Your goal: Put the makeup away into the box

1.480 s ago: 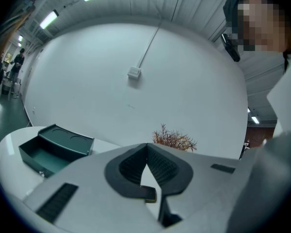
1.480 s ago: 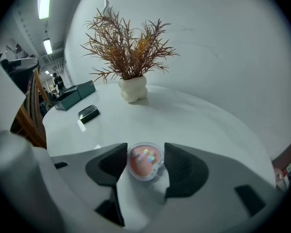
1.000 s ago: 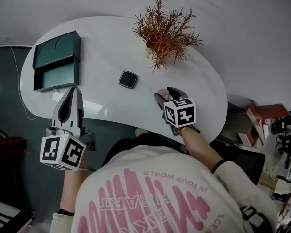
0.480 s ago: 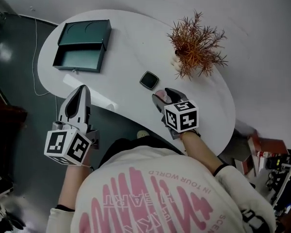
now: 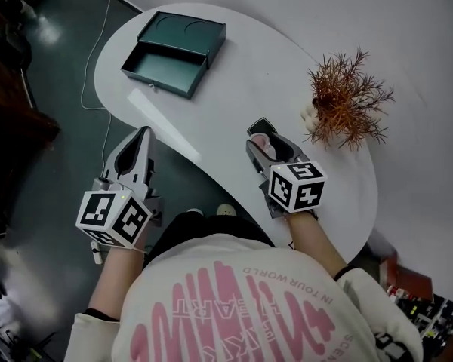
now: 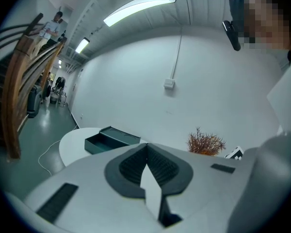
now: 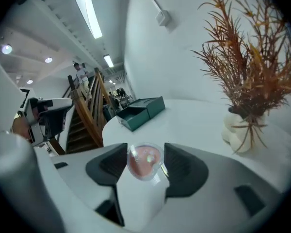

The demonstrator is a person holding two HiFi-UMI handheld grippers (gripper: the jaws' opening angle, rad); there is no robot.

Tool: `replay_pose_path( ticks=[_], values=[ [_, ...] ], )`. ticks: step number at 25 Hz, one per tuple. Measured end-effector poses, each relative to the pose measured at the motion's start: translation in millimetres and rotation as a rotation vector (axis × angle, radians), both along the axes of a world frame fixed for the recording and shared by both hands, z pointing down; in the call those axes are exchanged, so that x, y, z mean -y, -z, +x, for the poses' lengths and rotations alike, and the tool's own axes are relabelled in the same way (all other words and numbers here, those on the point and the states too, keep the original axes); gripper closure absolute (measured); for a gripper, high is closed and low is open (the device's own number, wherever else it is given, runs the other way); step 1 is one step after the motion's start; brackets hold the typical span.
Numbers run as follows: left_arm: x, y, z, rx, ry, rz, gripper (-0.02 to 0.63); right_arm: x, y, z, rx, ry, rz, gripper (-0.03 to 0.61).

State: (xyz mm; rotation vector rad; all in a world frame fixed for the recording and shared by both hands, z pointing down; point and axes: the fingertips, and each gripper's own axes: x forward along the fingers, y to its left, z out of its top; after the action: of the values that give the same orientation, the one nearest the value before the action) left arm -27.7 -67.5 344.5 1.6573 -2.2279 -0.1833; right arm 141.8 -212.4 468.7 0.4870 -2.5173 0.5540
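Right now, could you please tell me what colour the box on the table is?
The box is dark teal green, inside and out; the head view shows it best.

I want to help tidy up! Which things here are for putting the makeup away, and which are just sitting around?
For the job:
pink makeup, held in the right gripper
black compact on the table
open green box

Just lying about:
dried plant
cable on the floor

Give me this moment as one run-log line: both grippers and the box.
right gripper: shut on pink makeup pot | left gripper: shut, empty | green box: open on table, apart from both grippers
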Motion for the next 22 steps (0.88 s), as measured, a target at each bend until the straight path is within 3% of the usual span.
replay_pose_path(
  ticks=[7, 15, 22],
  values=[
    [-11.8, 5.0, -28.0, -0.004, 0.033, 0.027, 0.612, -5.5, 2.4, -21.0, -0.005, 0.001, 0.003, 0.339],
    [-1.6, 5.6, -81.3, 0.011, -0.084, 0.024, 0.612, 1.8, 4.8, -52.7, -0.019, -0.124, 0.024, 0.339],
    [-2.0, 3.0, -138.8, -0.003, -0.118, 0.031, 0.612, 10.9, 14.0, -98.7, -0.020, -0.191, 0.054, 0.339]
  ],
)
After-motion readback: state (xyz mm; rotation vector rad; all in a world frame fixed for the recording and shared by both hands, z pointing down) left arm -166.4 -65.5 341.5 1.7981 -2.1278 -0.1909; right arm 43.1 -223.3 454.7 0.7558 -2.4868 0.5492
